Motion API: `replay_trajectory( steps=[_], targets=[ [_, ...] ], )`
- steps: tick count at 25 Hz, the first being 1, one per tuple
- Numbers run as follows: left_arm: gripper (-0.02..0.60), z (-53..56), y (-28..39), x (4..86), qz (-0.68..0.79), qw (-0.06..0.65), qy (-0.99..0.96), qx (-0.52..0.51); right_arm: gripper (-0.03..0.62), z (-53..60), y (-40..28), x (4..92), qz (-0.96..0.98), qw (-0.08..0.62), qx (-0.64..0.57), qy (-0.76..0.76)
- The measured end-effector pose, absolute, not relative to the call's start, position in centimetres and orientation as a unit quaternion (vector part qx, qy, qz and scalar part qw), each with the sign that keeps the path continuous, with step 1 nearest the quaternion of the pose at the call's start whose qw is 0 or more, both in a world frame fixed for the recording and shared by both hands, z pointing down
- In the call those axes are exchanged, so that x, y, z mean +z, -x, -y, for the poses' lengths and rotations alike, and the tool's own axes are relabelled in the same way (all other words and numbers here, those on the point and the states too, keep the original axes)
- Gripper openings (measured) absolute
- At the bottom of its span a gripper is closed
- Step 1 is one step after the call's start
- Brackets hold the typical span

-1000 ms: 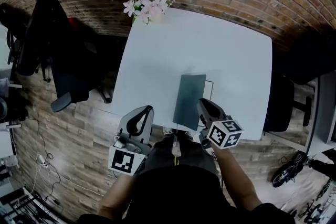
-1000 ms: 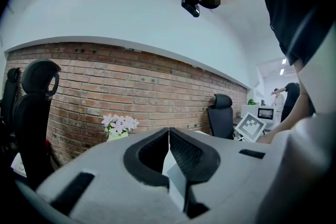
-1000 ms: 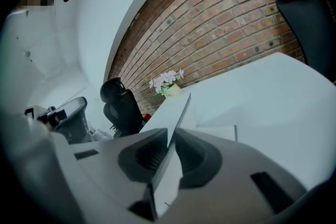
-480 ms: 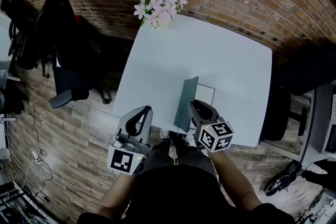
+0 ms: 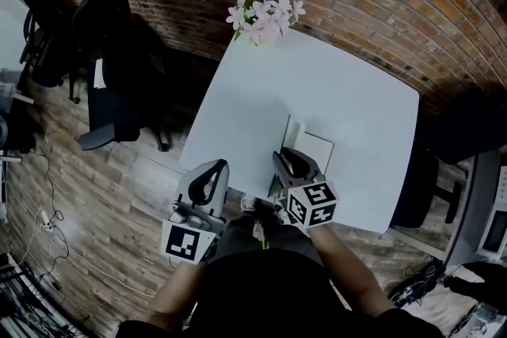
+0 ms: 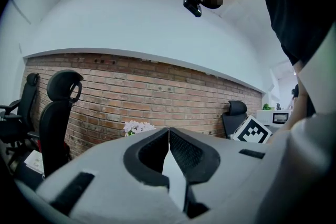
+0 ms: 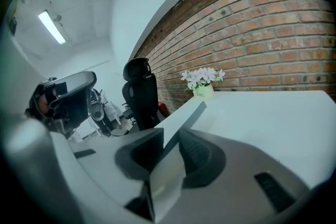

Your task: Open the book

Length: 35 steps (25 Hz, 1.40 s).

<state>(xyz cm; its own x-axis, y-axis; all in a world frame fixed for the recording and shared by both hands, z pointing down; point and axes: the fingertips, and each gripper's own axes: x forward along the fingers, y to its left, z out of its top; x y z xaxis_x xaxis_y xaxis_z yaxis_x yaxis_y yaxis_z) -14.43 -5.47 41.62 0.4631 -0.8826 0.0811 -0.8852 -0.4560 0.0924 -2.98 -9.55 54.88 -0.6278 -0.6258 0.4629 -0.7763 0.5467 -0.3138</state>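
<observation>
The book (image 5: 315, 151) lies on the white table (image 5: 317, 83) near its front edge, a white page showing. Its dark cover (image 5: 290, 135) stands almost upright at the book's left side. My right gripper (image 5: 287, 159) reaches to the cover's lower edge. In the right gripper view the cover (image 7: 185, 117) runs slanted through the gap of the right gripper (image 7: 170, 134), whose jaws have just been opening and stand loosely around it. My left gripper (image 5: 217, 167) hangs off the table's front left, shut and empty, its pads meeting in the left gripper view (image 6: 168, 131).
A vase of pink-white flowers (image 5: 265, 16) stands at the table's far edge by the brick wall. Black office chairs (image 5: 111, 51) stand on the wooden floor to the left, another dark chair (image 5: 432, 178) to the right.
The cover has swung up from nearly flat to almost upright, baring a white page. My right gripper moved left with it and rolled. The left gripper barely shifted.
</observation>
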Motion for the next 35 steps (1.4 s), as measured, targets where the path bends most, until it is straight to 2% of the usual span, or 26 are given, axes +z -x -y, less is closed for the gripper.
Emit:
replay_trajectory(
  steps=[14, 18, 22, 25, 35],
  targets=[
    [0.026, 4.1, 18.7, 41.6, 0.567, 0.06, -0.822, 0.011, 0.124, 10.7, 11.0, 58.6, 0.899, 0.23, 0.187, -0.323],
    [0.026, 3.9, 19.2, 41.7, 0.573, 0.062, -0.817, 0.012, 0.106, 10.6, 12.5, 60.9, 0.903, 0.273, 0.17, -0.284],
    [0.025, 3.8, 19.5, 41.3, 0.575, 0.05, -0.817, 0.005, 0.174, 9.5, 13.2, 63.1, 0.906, 0.323, 0.144, -0.232],
    [0.026, 3.5, 19.5, 42.2, 0.578, 0.066, -0.813, 0.017, 0.225, 8.8, 13.4, 63.7, 0.909, 0.342, 0.117, -0.205],
    [0.026, 3.9, 18.7, 42.1, 0.573, 0.068, -0.817, 0.012, 0.267, 7.0, 14.3, 64.4, 0.907, 0.401, 0.029, -0.126]
  ],
)
